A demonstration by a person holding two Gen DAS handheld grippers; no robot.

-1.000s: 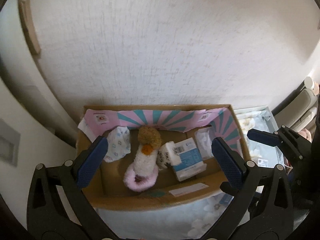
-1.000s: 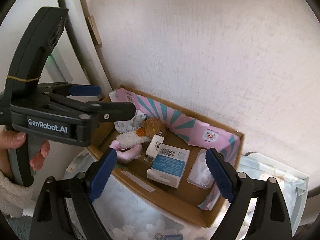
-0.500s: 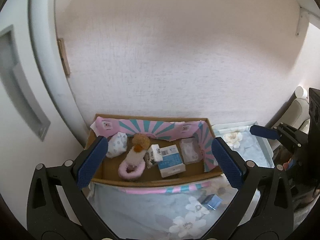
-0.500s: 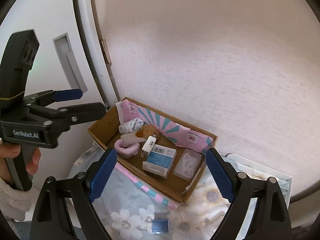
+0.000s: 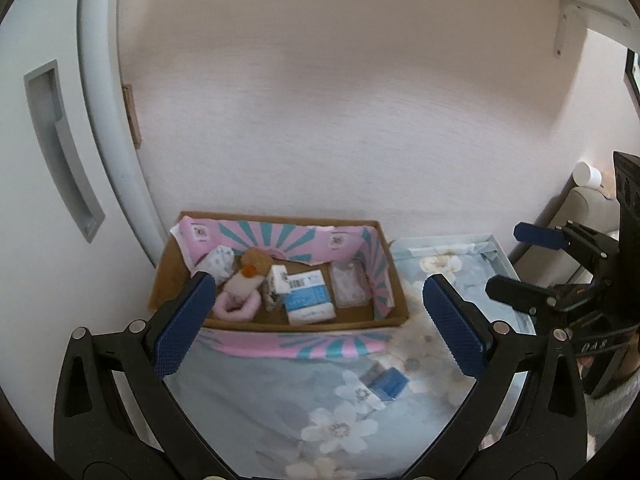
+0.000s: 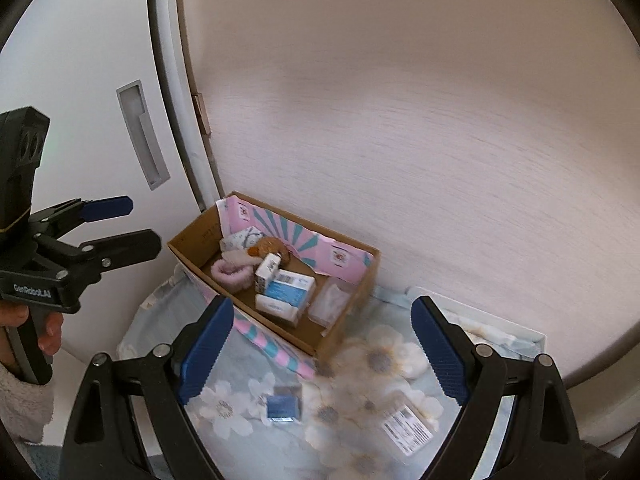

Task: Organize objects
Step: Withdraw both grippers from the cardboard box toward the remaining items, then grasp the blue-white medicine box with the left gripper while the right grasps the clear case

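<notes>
A cardboard box [image 5: 394, 314] [image 6: 344, 336] with a pink and teal liner stands against the wall on a floral sheet. Inside lie a plush duck [image 5: 250, 270], a pink fuzzy ring [image 5: 236, 308] [image 6: 232, 274], a blue and white carton [image 5: 310, 298] [image 6: 286, 290], a small white carton [image 5: 276, 286], a patterned cloth bundle [image 5: 218, 260] and a clear packet [image 5: 348, 284] [image 6: 330, 302]. A small blue box [image 5: 386, 384] [image 6: 283, 408] lies on the sheet in front. My left gripper [image 5: 320, 326] and right gripper [image 6: 320, 354] are open and empty, held back above the sheet.
A floral sheet [image 5: 280, 400] covers the surface. A white labelled packet [image 6: 406, 432] lies at the right on the sheet. A white door with a recessed handle [image 5: 64, 152] stands to the left. The wall [image 5: 340, 120] rises directly behind the box.
Both grippers have pulled back and up from the box, which now looks smaller. The sheet and the small blue box have come into view. Both stay open.
</notes>
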